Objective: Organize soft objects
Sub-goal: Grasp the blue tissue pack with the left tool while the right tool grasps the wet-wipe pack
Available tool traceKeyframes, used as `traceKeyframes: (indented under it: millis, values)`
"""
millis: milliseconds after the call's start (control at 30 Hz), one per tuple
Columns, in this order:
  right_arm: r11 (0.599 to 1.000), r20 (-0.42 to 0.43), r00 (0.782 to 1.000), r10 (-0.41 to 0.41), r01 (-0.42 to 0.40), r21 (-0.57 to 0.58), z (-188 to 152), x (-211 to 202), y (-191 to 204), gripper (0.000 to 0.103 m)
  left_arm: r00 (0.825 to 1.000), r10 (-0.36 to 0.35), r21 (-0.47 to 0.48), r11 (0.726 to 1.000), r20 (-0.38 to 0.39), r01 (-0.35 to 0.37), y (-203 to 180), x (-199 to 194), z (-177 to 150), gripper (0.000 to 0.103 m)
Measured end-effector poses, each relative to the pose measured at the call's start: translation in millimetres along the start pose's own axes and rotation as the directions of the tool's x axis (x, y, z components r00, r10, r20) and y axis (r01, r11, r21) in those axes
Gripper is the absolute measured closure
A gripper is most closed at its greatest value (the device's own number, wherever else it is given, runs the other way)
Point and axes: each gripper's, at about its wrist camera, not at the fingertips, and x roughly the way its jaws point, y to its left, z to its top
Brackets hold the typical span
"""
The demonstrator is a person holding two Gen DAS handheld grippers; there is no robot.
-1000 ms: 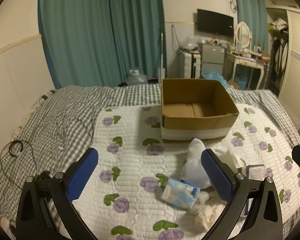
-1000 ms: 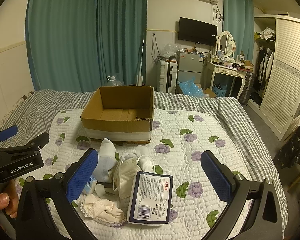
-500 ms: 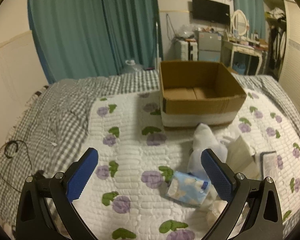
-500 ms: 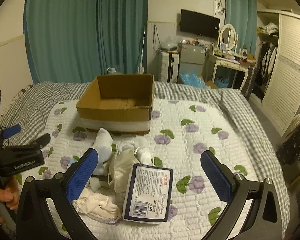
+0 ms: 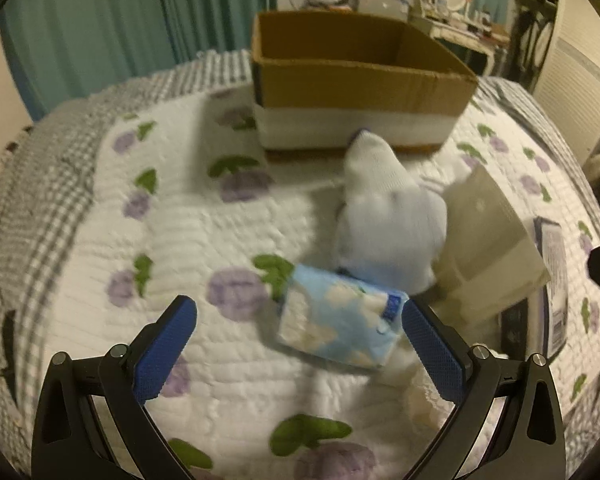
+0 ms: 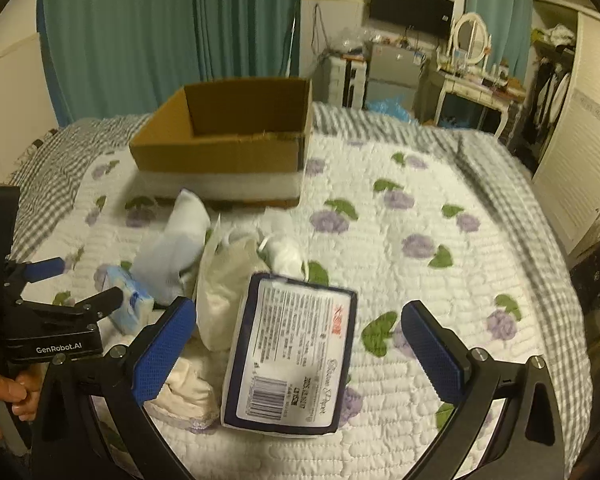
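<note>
Partly blurred: left tool (image 5: 299, 346) spread around tissue pack (image 5: 338, 322), contact unclear.

Blue tissue pack (image 5: 340, 322), white sock (image 5: 384, 200) beside open box (image 5: 356, 76).

1. The left gripper (image 5: 299, 334) stands wide, the tissue pack (image 5: 338, 322) lying between its fingers, nearer the right one
2. Sock (image 5: 384, 216) and bag (image 5: 488, 240) crowd just behind and right of the pack
3. Left of the pack the quilt (image 5: 180, 216) lies bare
4. The box (image 6: 228, 140) is open-topped, with nothing above it
5. In the right wrist view the quilt right of the wipes pack (image 6: 292, 356) is bare
</note>
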Motion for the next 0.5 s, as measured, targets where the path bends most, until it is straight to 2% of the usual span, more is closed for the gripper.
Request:
traceKeyframes:
  millis: [167,333,367,500]
  values:
    - [1.000,-0.061,0.998,0.027,-0.028,-0.003,-8.9,19.1,-0.1,0.000,1.000,-0.025,0.025,0.999,-0.015,0.025,-8.6,7.2,-1.5,0.000]
    - [0.999,-0.113,0.993,0.027,-0.030,-0.029,-16.8,31.9,4.4,0.000,0.999,-0.013,0.048,0.999,-0.036,0.014,-13.6,17.7,-2.3,0.000]
    - [0.999,-0.122,0.992,0.027,-0.032,-0.033,-18.2,33.9,5.4,0.000,0.999,-0.002,0.045,0.999,-0.040,0.004,-12.6,20.3,-1.8,0.000]
    - [0.998,-0.172,0.985,0.027,-0.035,-0.047,-23.9,45.0,7.4,0.000,0.998,-0.031,0.017,0.999,-0.055,0.032,-9.8,29.3,-2.6,0.000]
